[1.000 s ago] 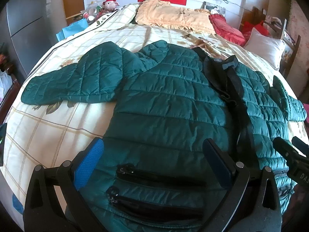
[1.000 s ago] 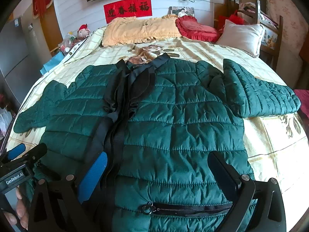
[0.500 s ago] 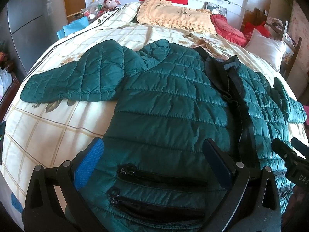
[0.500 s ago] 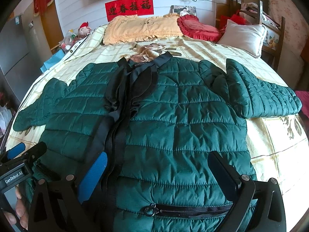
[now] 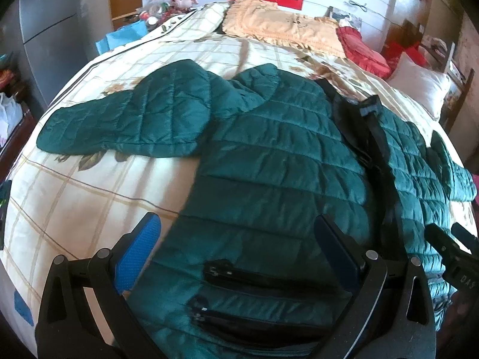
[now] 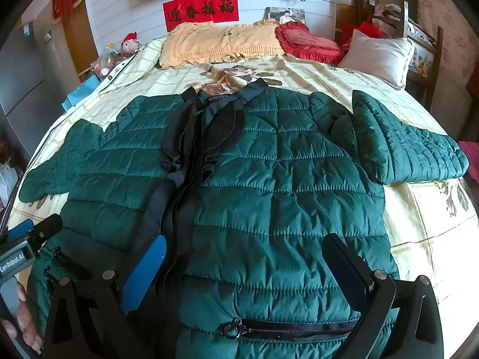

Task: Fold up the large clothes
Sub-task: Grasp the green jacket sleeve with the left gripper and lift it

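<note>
A dark green quilted jacket (image 5: 269, 161) lies flat, front up, on the bed; it also shows in the right wrist view (image 6: 284, 179). Both sleeves are spread sideways: one (image 5: 125, 122) to the left, one (image 6: 404, 146) to the right. A black zipper band (image 6: 185, 185) runs down the middle. My left gripper (image 5: 236, 236) is open and empty above the hem near two pocket zippers (image 5: 257, 278). My right gripper (image 6: 245, 254) is open and empty above the other hem side, over a pocket zipper (image 6: 287, 329). Each gripper shows at the other view's edge.
The bed has a cream checked floral cover (image 5: 74, 197). A yellow pillow (image 6: 221, 45), a red cushion (image 6: 305, 42) and a white pillow (image 6: 377, 56) lie at the head. A grey cabinet (image 5: 45, 30) and clutter stand left; a wooden chair (image 6: 425, 48) stands right.
Both grippers have drifted slightly forward over the jacket's hem. The jacket has not moved and both grippers stay open.
</note>
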Available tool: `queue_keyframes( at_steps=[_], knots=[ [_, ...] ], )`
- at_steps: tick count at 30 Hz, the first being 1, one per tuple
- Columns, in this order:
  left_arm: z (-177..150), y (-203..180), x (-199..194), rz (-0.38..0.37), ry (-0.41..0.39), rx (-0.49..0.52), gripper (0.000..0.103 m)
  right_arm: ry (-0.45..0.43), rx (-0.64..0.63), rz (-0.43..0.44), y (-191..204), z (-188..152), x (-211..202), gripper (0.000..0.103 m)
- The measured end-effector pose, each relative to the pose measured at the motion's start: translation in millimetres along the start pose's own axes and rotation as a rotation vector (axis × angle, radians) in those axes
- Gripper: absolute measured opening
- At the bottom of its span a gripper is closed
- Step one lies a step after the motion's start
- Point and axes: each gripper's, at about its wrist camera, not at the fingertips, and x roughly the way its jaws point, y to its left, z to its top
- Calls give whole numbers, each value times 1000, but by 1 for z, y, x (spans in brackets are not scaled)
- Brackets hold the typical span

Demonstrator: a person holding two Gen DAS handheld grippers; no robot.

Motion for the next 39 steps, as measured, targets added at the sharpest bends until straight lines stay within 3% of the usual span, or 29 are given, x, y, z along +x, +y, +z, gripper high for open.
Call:
queue_keyframes(
  at_steps=[4, 11, 21, 29, 39],
  knots=[
    [13, 27, -1, 24, 3, -50, 102, 1, -11, -3, 1, 1, 2, 103],
    [44, 106, 7, 156, -20, -156, 102, 6, -23, -15, 1, 2, 7, 103],
    [72, 236, 66, 378, -30, -321, 102, 7, -56, -12, 8, 4, 10, 103],
    [86, 305, 102, 437, -10, -440, 103, 26, -79, -28, 13, 7, 20, 103],
    [97, 349, 118, 332, -31, -593, 100, 41, -85, 2, 23, 11, 25, 103]
  ],
)
